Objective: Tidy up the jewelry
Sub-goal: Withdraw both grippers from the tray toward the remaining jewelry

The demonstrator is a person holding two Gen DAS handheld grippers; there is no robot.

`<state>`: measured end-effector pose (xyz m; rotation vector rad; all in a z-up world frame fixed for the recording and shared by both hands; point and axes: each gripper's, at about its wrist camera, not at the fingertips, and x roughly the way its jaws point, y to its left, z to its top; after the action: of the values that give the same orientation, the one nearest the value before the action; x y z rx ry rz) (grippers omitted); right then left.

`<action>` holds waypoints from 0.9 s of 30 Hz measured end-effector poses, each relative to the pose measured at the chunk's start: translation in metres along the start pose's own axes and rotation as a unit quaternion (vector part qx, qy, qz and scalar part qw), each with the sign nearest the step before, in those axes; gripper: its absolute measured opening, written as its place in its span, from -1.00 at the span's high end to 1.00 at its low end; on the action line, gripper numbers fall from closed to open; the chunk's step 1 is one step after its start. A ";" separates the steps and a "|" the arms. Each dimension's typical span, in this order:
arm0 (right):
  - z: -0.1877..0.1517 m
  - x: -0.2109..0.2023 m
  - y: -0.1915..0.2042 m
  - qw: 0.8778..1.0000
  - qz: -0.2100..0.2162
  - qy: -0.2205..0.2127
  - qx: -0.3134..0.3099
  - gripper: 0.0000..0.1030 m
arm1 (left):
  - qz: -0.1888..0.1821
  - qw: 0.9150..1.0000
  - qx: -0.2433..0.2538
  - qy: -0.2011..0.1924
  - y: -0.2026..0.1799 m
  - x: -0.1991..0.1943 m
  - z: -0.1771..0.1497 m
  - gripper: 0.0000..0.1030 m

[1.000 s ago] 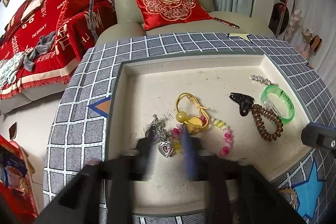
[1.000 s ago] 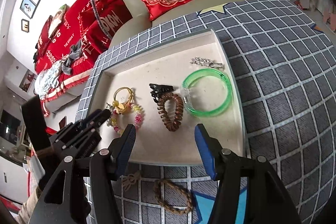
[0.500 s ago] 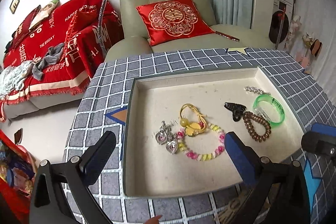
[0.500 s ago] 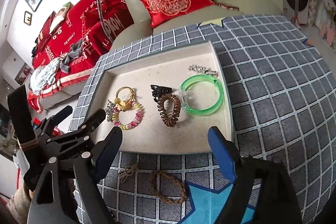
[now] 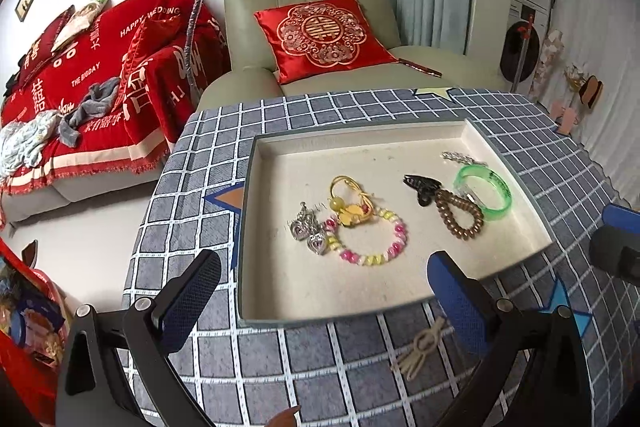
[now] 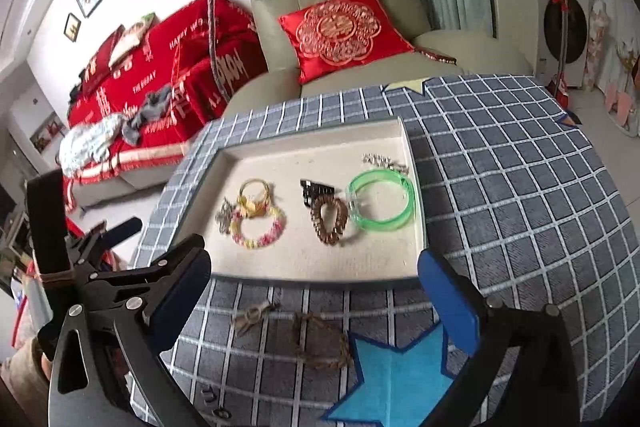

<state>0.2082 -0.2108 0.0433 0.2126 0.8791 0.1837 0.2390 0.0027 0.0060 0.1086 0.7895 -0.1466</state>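
Observation:
A cream-lined tray (image 5: 360, 291) on the checked tablecloth holds silver heart earrings (image 5: 308, 231), a pink-and-yellow bead bracelet (image 5: 372, 239), a yellow hair tie (image 5: 348, 203), a black claw clip (image 5: 422, 187), a brown spiral hair tie (image 5: 458, 217), a green bangle (image 5: 486, 191) and a silver clip (image 5: 460, 158). My left gripper (image 5: 320, 275) hangs open over the tray's near edge, holding nothing. My right gripper (image 6: 314, 263) is opening above the near rim, with nothing between its jaws. A brown rope bracelet (image 6: 320, 343) and a beige knot (image 6: 252, 315) lie on the cloth below it.
The tablecloth (image 6: 520, 187) stretches bare to the right of the tray, with a blue star patch (image 6: 396, 379) at the front. A green armchair with a red cushion (image 5: 324, 35) stands behind the table. A red-covered sofa (image 5: 92, 67) is at the left.
Both grippers have pulled back and risen from the tray. The left jaws, close together by the earrings a second ago, have spread wide. The right jaws have widened.

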 end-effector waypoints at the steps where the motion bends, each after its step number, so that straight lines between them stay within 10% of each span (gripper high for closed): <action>1: -0.001 -0.001 0.000 1.000 -0.001 0.005 -0.001 -0.99 | 0.001 1.000 0.003 -0.002 -0.001 -0.003 -0.002 -1.00; 27: -0.070 0.020 -0.014 0.993 -0.010 0.100 -0.056 -0.99 | -0.037 0.996 0.051 0.063 -0.023 0.004 -0.074 -1.00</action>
<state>0.1670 -0.2115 -0.0188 0.0820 1.0662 0.2375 0.1867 -0.0088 -0.0495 0.1879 0.9132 -0.2519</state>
